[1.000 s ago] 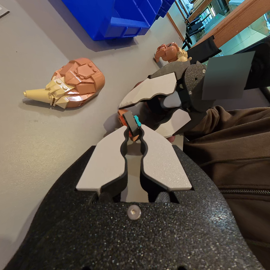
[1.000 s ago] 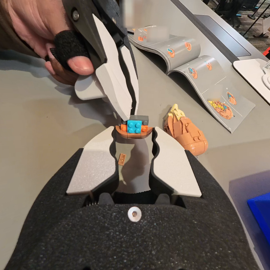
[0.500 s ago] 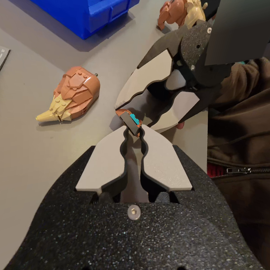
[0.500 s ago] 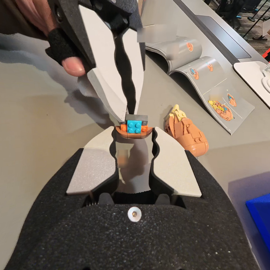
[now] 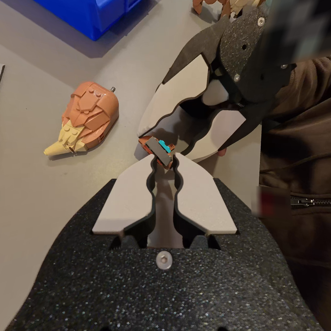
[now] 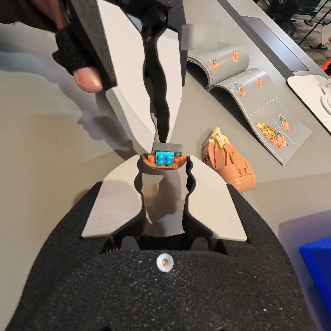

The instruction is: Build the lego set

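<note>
A small lego sub-assembly (image 6: 163, 159) has a brown curved base, orange bits, a teal 2x2 plate and a grey plate on its far side. It is held above the grey table. My right gripper (image 6: 164, 157) is shut on its brown base, one fingertip at each end. My left gripper (image 6: 161, 141) comes down from above and is shut on the grey plate. In the left wrist view the left gripper (image 5: 164, 155) pinches the grey plate of the sub-assembly (image 5: 157, 150), and the right gripper (image 5: 161, 143) straddles it from the far side.
A large brown and tan lego body (image 5: 87, 118) lies on the table left of the grippers and also shows in the right wrist view (image 6: 229, 166). Another brown model (image 5: 211, 7) and a blue bin (image 5: 93, 16) lie beyond. An open instruction booklet (image 6: 250, 93) and a white tray (image 6: 311, 96) are at the right. Less than 4 cm separates the two grippers' tips.
The left gripper has swung from a slanted pose to nearly straight above the sub-assembly, keeping its hold on the grey plate. The right gripper and the sub-assembly have hardly moved.
</note>
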{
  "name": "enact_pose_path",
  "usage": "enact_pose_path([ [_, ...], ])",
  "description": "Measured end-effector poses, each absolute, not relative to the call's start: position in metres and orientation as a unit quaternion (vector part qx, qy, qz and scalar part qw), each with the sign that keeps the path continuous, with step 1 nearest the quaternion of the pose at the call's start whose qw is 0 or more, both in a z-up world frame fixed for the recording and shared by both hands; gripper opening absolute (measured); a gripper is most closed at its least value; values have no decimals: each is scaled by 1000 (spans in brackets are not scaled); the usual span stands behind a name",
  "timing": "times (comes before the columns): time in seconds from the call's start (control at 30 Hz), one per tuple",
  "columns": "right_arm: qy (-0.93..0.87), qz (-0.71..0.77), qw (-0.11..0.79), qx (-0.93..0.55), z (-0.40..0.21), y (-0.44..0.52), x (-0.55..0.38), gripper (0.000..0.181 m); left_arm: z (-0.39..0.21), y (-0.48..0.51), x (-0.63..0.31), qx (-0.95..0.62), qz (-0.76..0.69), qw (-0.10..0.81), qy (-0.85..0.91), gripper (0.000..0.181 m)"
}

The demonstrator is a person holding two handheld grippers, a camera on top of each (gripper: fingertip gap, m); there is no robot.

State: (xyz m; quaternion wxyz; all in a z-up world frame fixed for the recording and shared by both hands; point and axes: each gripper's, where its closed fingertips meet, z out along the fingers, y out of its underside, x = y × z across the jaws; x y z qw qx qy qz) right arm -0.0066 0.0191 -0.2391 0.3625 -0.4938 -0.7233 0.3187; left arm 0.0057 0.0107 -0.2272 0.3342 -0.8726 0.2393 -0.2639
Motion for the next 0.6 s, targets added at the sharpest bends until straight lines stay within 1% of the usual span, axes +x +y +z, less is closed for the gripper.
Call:
enact_pose_path([
  [0.23,-724,314,366,-493,-239,18,-8,47,-228,11,4,-885,-234,323,241,18],
  [0.37,-712,320,378,-497,-233,19,-10,47,-222,10,4,-889,-219,318,244,21],
  [0.6,-692,340,391,-503,-224,17,-13,47,-211,8,2,-892,-203,316,250,22],
])
